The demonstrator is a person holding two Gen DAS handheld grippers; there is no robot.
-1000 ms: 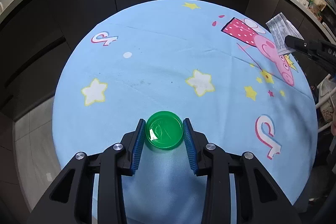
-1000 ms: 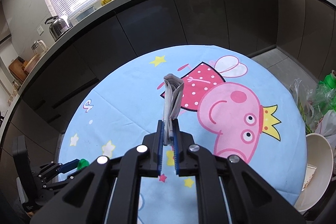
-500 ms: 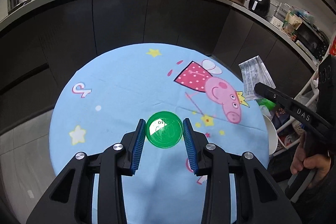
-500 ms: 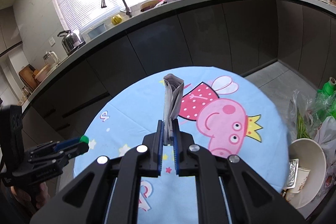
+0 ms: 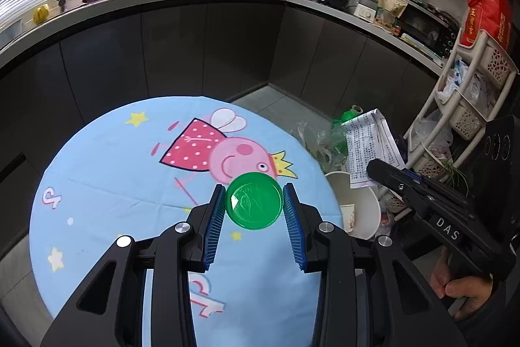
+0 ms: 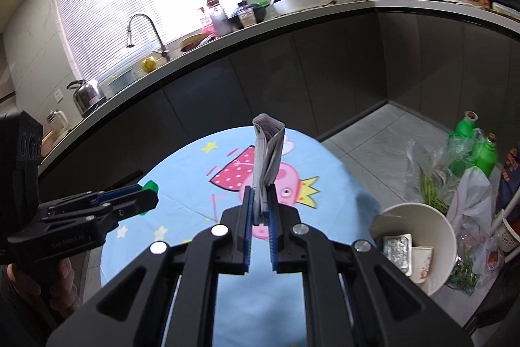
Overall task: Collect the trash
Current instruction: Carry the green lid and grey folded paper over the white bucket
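Trash in both grippers is lifted above the round blue cartoon-print tablecloth (image 5: 107,171). The left gripper (image 5: 254,206) clamps a round translucent green plastic lid (image 5: 254,200) between its blue pads; the right gripper (image 6: 260,200) pinches a folded printed paper leaflet (image 6: 268,152), standing upright. A white paper bucket (image 6: 438,269), apparently the bin, sits on the floor just past the cloth's right edge. The right gripper is nearer to it, with the bucket lying forward and right of the leaflet.

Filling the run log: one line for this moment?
left tongs: grip green lid | right tongs: grip folded paper | both above table | bin: beside table
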